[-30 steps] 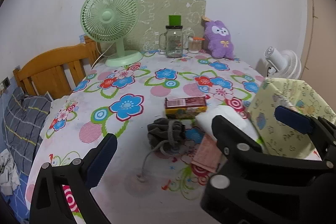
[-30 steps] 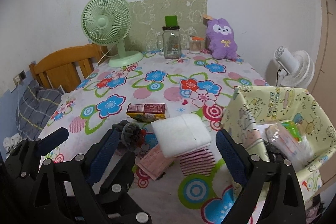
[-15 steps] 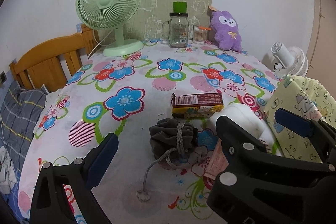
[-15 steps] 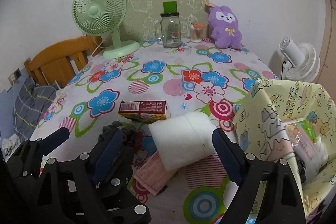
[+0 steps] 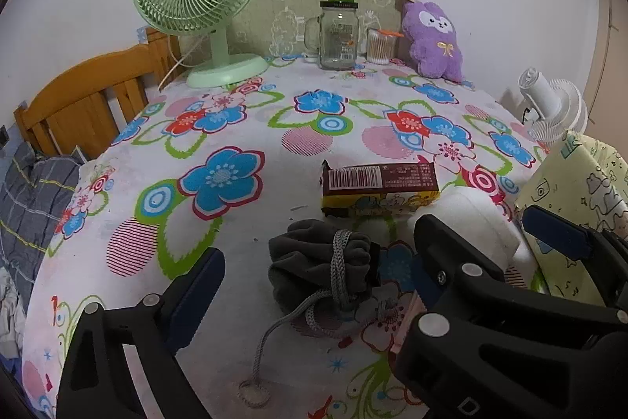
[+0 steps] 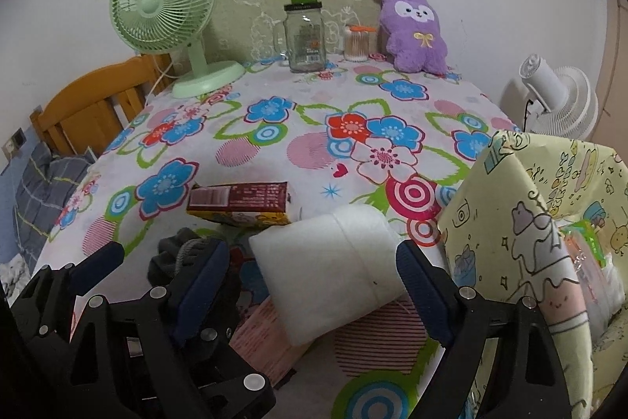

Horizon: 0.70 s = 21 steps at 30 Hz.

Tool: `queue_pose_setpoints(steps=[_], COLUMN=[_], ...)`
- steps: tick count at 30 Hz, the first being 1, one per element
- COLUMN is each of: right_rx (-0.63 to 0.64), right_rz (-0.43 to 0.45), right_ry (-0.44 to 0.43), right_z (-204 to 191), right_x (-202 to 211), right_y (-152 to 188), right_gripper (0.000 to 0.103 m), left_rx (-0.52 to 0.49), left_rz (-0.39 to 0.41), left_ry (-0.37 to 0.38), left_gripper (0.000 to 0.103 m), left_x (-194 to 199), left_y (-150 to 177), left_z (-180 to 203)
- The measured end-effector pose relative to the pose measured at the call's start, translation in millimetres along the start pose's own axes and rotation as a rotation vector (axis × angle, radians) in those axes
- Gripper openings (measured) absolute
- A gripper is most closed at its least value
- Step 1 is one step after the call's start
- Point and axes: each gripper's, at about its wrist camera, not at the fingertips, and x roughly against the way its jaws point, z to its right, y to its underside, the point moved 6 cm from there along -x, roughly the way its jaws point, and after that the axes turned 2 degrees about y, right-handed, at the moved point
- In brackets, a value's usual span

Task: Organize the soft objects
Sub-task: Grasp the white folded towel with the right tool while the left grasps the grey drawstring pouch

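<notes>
A grey drawstring pouch [image 5: 322,269] lies on the flowered tablecloth [image 5: 235,128], between the open jaws of my left gripper [image 5: 314,273]. A white folded soft pad [image 6: 333,262] lies on a pink packet [image 6: 263,340]; my right gripper [image 6: 314,273] is open around the pad, just above it. The pad [image 5: 471,218] also shows in the left wrist view, partly behind the right gripper's arm. A yellow patterned fabric bin [image 6: 541,234] stands at the right and holds packets. A purple plush toy [image 6: 416,30] sits at the far edge.
A brown and yellow carton [image 5: 378,189] lies behind the pouch. A green desk fan [image 5: 204,6], a glass jar mug [image 5: 339,36] and a cotton swab cup [image 5: 380,46] stand at the back. A wooden headboard [image 5: 86,97] and a white fan [image 6: 557,101] flank the table.
Both grippers have moved forward and lower toward the table. The pouch and the white pad now sit closer and between the open jaws. Nothing has been taken hold of.
</notes>
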Motion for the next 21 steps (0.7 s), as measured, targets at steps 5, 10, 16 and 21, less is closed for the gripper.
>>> queue_pose_setpoints(steps=[5, 10, 16, 21], right_rx=[-0.002, 0.007, -0.009, -0.012], right_rz=[-0.021, -0.048, -0.078, -0.091], right_ry=[0.009, 0.020, 0.008, 0.015], right_z=[2, 2, 4, 5], right_x=[-10, -21, -30, -34], right_y=[1, 4, 7, 8], right_gripper=[0.089, 0.089, 0.089, 0.082], left_rx=[0.003, 0.012, 0.015, 0.013], left_rz=[-0.028, -0.086, -0.094, -0.093], left_ry=[0.009, 0.015, 0.003, 0.005], left_gripper=[0.090, 0.071, 0.063, 0.061], left_x=[-11, -24, -25, -25], left_y=[1, 7, 8, 8], left_z=[1, 0, -1, -1])
